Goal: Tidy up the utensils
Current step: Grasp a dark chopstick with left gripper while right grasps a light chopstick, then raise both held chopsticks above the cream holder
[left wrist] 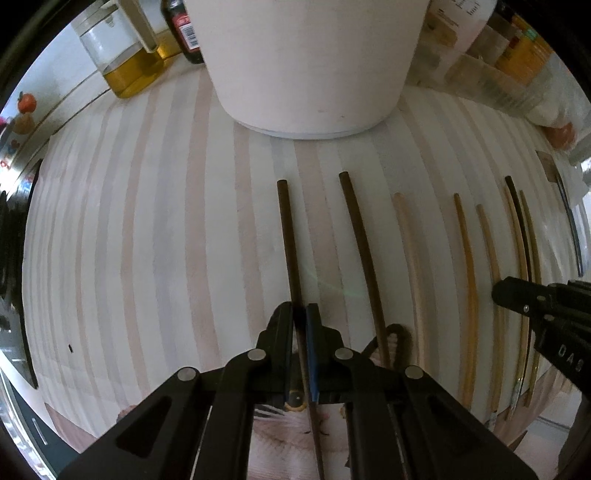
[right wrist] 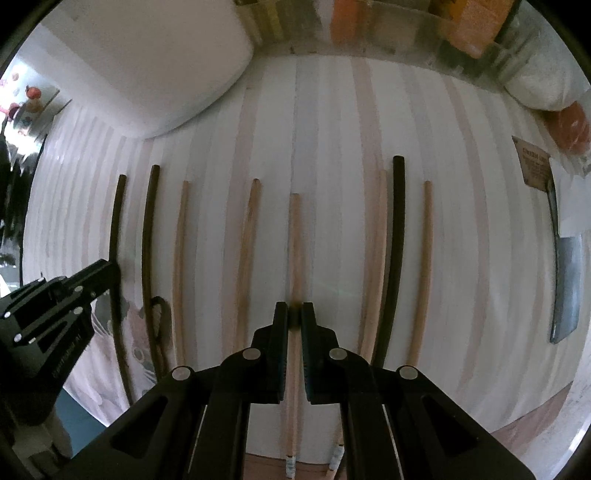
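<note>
Several chopsticks lie side by side on a striped white board [left wrist: 147, 240]. My left gripper [left wrist: 299, 314] is shut on the leftmost dark brown chopstick [left wrist: 290, 243], which runs between its fingers. A second dark chopstick [left wrist: 360, 251] lies just to its right. My right gripper [right wrist: 294, 314] is shut on a light wooden chopstick [right wrist: 294, 240] in the middle of the row. A black chopstick [right wrist: 395, 251] and more light ones [right wrist: 424, 258] lie to its right. The left gripper also shows in the right wrist view [right wrist: 107, 275] at the left. A white holder [left wrist: 310, 62] stands beyond the sticks.
An oil bottle [left wrist: 125, 62] and a dark sauce bottle [left wrist: 184, 33] stand at the back left. A cleaver [right wrist: 565, 280] lies at the board's right edge. Packets and jars [right wrist: 472, 29] line the back. A cat-print mat [right wrist: 129, 332] lies under the board's near left edge.
</note>
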